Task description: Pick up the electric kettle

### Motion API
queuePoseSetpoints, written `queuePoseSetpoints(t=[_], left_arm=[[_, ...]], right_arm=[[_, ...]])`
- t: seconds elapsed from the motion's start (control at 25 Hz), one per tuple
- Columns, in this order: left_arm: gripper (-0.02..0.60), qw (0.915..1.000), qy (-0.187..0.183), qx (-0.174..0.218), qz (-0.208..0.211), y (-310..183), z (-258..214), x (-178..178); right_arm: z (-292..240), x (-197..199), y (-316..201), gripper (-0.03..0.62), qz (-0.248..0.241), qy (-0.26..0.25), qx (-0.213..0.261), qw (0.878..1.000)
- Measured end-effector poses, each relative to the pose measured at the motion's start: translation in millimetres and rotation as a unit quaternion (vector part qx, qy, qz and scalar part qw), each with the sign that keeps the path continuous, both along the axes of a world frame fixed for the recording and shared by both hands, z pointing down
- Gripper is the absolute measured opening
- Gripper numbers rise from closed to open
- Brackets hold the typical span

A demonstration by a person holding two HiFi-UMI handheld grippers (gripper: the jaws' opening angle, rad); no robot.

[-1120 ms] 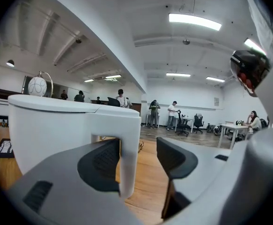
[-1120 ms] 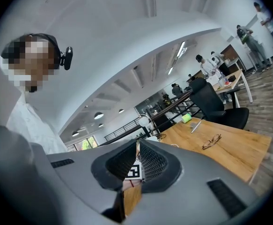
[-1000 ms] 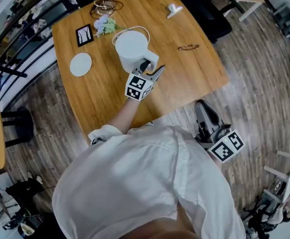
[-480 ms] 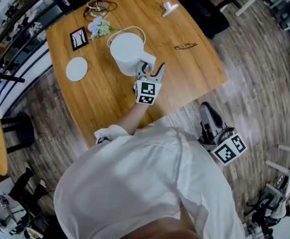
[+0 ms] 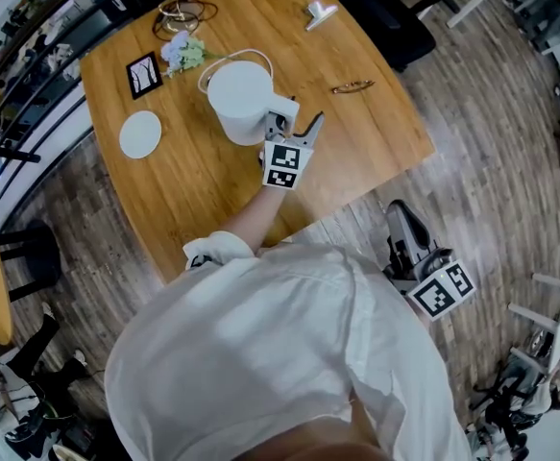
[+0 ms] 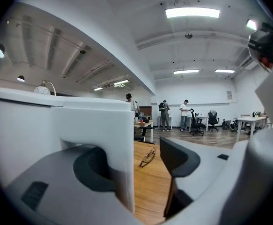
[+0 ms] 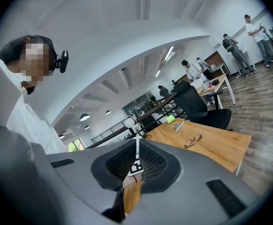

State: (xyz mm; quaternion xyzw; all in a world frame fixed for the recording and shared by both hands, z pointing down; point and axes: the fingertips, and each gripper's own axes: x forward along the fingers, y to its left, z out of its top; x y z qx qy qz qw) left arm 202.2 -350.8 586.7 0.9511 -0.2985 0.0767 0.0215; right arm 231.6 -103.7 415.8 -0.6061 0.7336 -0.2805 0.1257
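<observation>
Grasp of the handle was the step in hand, by all appearances. The electric kettle (image 5: 236, 96) stood upright on the tabletop (image 5: 356, 142), towards its middle, with its handle (image 5: 281, 113) turned to the person. The left claw (image 5: 294, 128) was at that handle with its jaws apart. In the left gripper view the white upright of the handle stood between them, close against the left pad (image 6: 93, 168). The right pad (image 6: 177, 157) was clear of it, with bare wood showing in the gap. The kettle had not yet left the tabletop, as far as the head view told.

The next move likely called for the jaws to close squarely on the handle, then a straight lift. The body hangs off to one side of the handle, so a loose hold might let it swing.

The right claw (image 7: 136, 168) hung off the tabletop beside the person, jaws together on nothing.

Counted, there were:
- one kettle and two claws
- one pair of glasses (image 5: 353, 87)
- one white disc (image 5: 140, 134)
- one framed picture (image 5: 145, 75)
- one small bunch of flowers (image 5: 182, 53)
</observation>
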Motion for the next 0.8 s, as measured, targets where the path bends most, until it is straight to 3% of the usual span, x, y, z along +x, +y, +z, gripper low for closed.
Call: queuePoseSetpoints(t=[0.12,0.32,0.52,0.8], left_arm=[[0.293,0.9999,0.006,-0.012,0.009,0.8,-1.1,-0.2],[0.064,0.9997,-0.005,-0.023,-0.007,-2.0,-0.4,-28.2],[0.064,0.9972,-0.012,-0.026,0.069,22.1,2.2,-44.9],[0.063,0.9859,-0.05,-0.029,0.157,80.1,4.4,-94.9]], right_arm=[[0.5,0.4,0.2,0.015,-0.001,-0.002,0.0,1.0],[2.3,-4.5,-5.9,0.015,-0.017,-0.008,0.005,1.0],[5.1,-18.5,-13.6,0.015,-0.045,-0.014,0.009,0.999],[9.3,-35.3,-25.6,0.015,-0.076,-0.032,0.021,0.996]])
